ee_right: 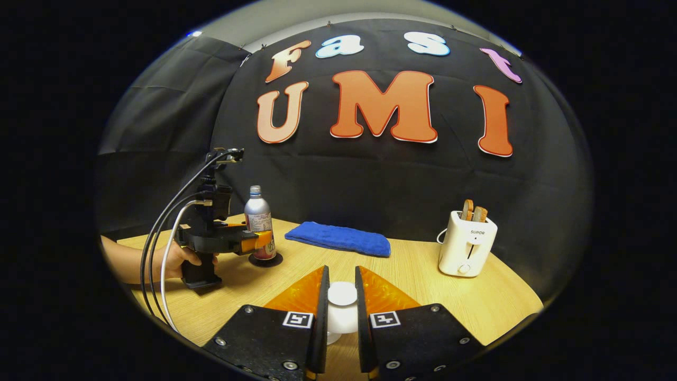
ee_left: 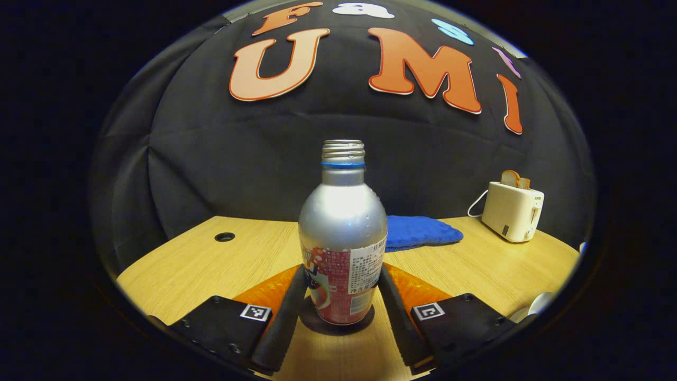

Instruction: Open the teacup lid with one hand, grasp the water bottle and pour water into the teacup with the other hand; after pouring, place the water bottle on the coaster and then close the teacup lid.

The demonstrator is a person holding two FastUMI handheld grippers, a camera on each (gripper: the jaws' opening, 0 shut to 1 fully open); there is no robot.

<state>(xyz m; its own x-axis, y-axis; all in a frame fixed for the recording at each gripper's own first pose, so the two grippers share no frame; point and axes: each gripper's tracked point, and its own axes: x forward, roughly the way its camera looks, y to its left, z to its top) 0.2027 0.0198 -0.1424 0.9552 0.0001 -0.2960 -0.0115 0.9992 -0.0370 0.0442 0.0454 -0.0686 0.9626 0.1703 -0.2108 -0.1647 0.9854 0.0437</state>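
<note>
- My left gripper (ee_left: 341, 301) had its fingers on either side of the water bottle (ee_left: 342, 233); whether they pressed on it I could not tell.
- The uncapped bottle stood upright on the dark coaster (ee_left: 338, 325) on the worktop (ee_left: 201, 264).
- My right gripper (ee_right: 341, 301) was clenched on the white teacup lid (ee_right: 342, 292), both fingers against it.
- A blue cloth (ee_left: 420, 232) lay behind the bottle; a white toaster (ee_left: 513, 210) stood right of the cloth.
</note>
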